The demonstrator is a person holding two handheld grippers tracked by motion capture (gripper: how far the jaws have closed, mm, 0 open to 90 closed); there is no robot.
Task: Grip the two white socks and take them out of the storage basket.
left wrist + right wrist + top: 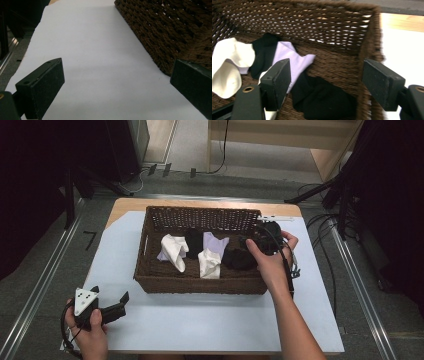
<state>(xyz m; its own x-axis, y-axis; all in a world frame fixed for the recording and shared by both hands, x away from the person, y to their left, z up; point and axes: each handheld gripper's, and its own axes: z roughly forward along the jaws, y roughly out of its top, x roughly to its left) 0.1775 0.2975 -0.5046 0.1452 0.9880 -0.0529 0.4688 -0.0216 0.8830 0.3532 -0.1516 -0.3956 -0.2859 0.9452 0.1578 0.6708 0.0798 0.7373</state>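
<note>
Black socks (322,100) are lain in the basket (200,285), under the wide-open right gripper (325,85); the left gripper (117,87), also wide, is rested beside the basket

Table (115,210) covered with white sheet (210,320); woven brown basket (200,284) set directly on sheet.

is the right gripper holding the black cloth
No, the right gripper hangs open above the black cloth in the basket, pads touching nothing.
</note>
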